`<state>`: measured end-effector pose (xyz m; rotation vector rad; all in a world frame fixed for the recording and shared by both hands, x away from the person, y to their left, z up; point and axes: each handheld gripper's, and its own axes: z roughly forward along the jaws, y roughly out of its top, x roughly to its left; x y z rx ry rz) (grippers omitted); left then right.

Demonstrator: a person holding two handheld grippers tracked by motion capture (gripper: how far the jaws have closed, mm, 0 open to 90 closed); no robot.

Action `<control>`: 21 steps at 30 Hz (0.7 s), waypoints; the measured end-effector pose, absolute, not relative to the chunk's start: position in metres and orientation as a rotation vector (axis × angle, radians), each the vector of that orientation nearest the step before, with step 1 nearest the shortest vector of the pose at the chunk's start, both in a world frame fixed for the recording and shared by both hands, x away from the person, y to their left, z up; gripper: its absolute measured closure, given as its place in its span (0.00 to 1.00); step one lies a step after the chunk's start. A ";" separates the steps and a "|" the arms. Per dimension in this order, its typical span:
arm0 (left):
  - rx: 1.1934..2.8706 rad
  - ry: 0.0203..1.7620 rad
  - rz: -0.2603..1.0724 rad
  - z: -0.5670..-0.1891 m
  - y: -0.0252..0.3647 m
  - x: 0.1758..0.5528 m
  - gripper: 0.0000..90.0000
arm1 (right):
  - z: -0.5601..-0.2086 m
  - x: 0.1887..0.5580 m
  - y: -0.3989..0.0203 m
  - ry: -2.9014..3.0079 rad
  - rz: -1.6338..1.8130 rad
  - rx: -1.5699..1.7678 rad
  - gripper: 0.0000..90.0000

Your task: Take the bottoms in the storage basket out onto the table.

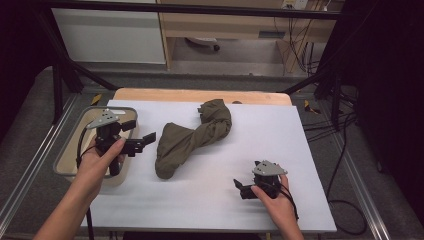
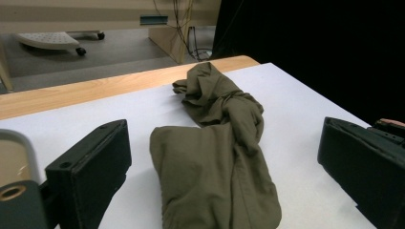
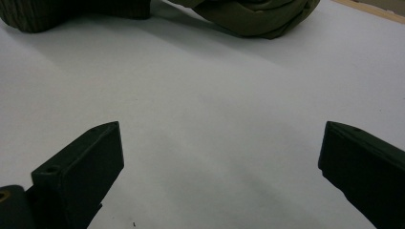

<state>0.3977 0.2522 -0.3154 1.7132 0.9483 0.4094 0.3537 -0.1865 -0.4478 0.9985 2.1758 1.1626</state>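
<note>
Just right of left hand-held gripper (image 1: 145, 140) — twisted olive cloth (image 1: 192, 137), untouched, jaws apart

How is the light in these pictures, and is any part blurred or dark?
High view: dim, even light, soft focus, black at both sides. Left gripper view: cloth sharp, near fingers slightly blurred, black background at right. Right gripper view: soft shadow under the cloth, fingers dark.
</note>
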 end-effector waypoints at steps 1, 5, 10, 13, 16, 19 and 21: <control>1.707 0.951 0.412 -0.316 0.254 0.397 0.04 | -0.448 0.354 -0.186 2.176 1.163 1.001 0.03; 1.687 0.974 0.409 -0.319 0.263 0.394 0.05 | -0.448 0.354 -0.185 2.179 1.161 1.004 0.03; 1.680 0.996 0.435 -0.322 0.276 0.391 0.05 | -0.448 0.354 -0.187 2.175 1.162 1.003 0.03; 1.702 1.004 0.484 -0.323 0.284 0.390 0.05 | -0.448 0.354 -0.187 2.168 1.165 1.009 0.02; 1.681 1.024 0.479 -0.326 0.293 0.388 0.05 | -0.448 0.355 -0.187 2.170 1.163 1.005 0.02; 1.675 1.037 0.483 -0.330 0.301 0.386 0.05 | -0.449 0.355 -0.186 2.172 1.161 1.007 0.02; 1.663 1.047 0.492 -0.331 0.306 0.385 0.05 | -0.449 0.355 -0.186 2.168 1.159 1.009 0.02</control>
